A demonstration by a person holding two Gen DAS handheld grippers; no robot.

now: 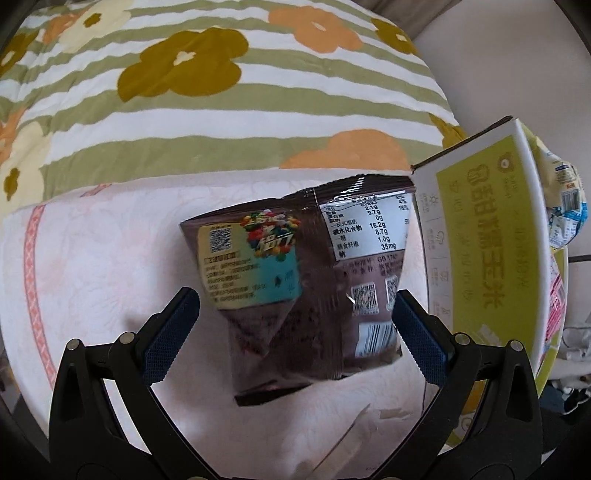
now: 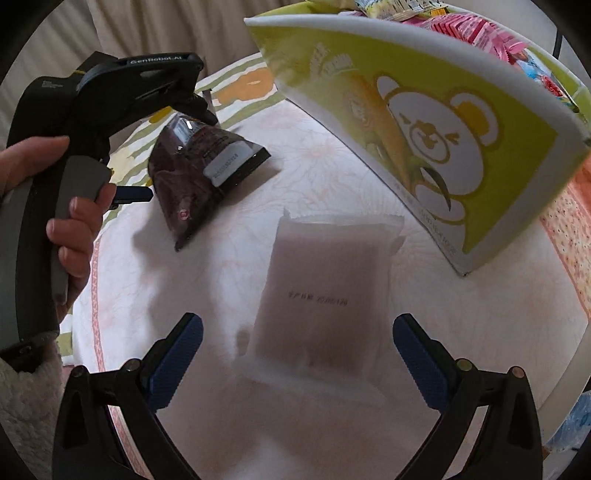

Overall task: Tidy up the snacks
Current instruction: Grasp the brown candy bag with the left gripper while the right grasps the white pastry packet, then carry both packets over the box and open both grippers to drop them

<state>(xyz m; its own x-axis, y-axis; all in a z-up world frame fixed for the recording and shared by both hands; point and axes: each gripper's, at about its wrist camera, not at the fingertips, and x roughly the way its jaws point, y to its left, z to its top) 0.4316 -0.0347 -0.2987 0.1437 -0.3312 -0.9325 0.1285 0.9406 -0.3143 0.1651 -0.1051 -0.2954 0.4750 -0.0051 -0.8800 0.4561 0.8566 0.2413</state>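
Pale pink bedding (image 1: 92,258) with a faint floral weave serves as the work surface, and a green-striped flowered quilt (image 1: 221,110) is bunched up at its far side.

Nearest the right gripper (image 2: 297,354), whose blue-padded fingers stand wide apart and empty, a translucent white packet (image 2: 325,295) lies flat on the sheet between and just ahead of the fingertips. It looks thin and slack, so a pinch from above may catch the sheet with it, or slide off the smooth film.

A little farther off, the left gripper (image 1: 295,325) is also spread, its pads on either side of a brown candy bag (image 1: 299,280). The left-wrist view does not settle whether the pads touch the bag; in the right-wrist view the bag appears to rest on the bedding. The bag is puffy and glossy, and closing on its air-filled middle could let it squirt out or twist sideways. Its near corner also sits just beside the box, so a lift could knock against the wall.

Beyond both stands a green and white cardboard box (image 2: 424,147) printed with a bear, with pink and blue snack packs (image 2: 476,33) piled in it. It tilts on the soft bedding, and a bump or a heavy drop near its rim might tip it and spill what is already sorted.
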